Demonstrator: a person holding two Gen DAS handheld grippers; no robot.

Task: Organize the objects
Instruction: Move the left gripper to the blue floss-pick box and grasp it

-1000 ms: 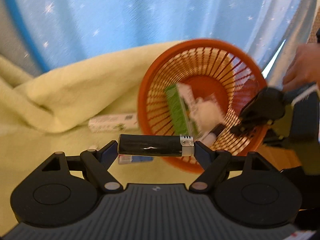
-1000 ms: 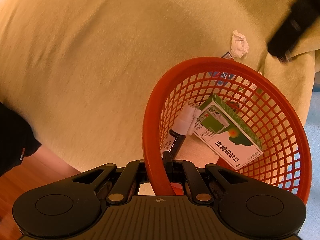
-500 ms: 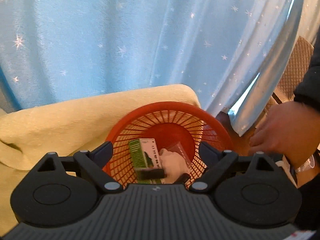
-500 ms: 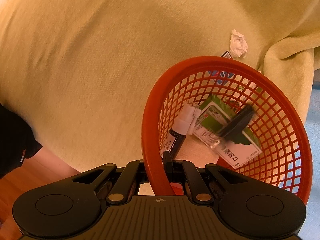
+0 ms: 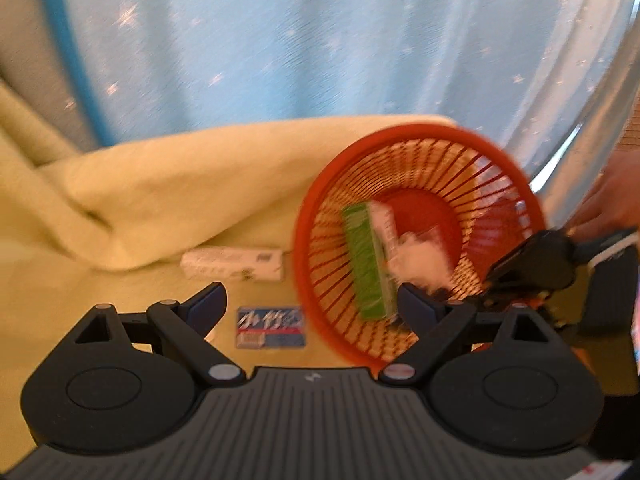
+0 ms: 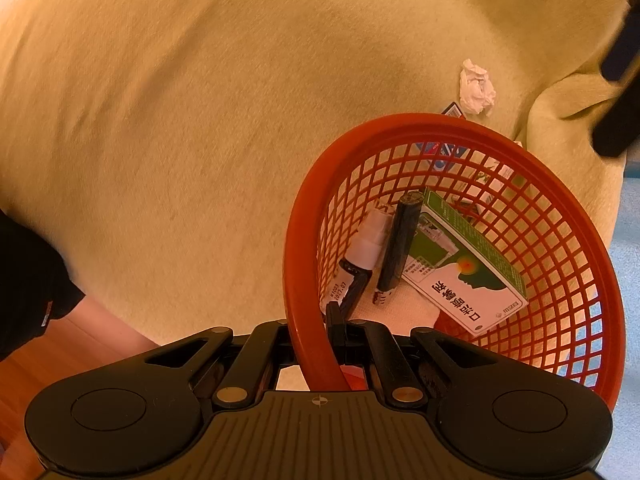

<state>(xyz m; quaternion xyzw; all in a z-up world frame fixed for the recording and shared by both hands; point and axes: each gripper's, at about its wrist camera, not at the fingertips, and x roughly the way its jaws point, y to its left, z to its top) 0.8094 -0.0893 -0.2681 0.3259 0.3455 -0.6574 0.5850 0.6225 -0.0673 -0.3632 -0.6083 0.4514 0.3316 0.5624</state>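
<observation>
An orange mesh basket (image 5: 316, 200) (image 6: 298, 240) rests tilted at the edge of a yellow blanket. My right gripper (image 6: 320, 344) is shut on the basket's rim. Inside lie a green-and-white box (image 6: 464, 268) (image 5: 366, 260), a black cylinder (image 6: 400, 248) and a black bottle with a white cap (image 6: 360, 264). My left gripper (image 5: 312, 304) is open and holds nothing, left of the basket and above a blue card (image 5: 270, 326). A long white box (image 5: 234, 264) lies on the blanket beyond the card.
A crumpled white tissue (image 6: 476, 86) lies on the blanket (image 6: 180, 120) past the basket. A blue starred curtain (image 5: 320, 40) hangs behind. A person's hand (image 5: 612, 204) holds the right gripper. Wooden floor (image 6: 60, 360) shows at the lower left.
My left gripper let go of the black cylinder, which dropped into the basket and now lies beside the green box. The left gripper has since swung left, off the basket.
</observation>
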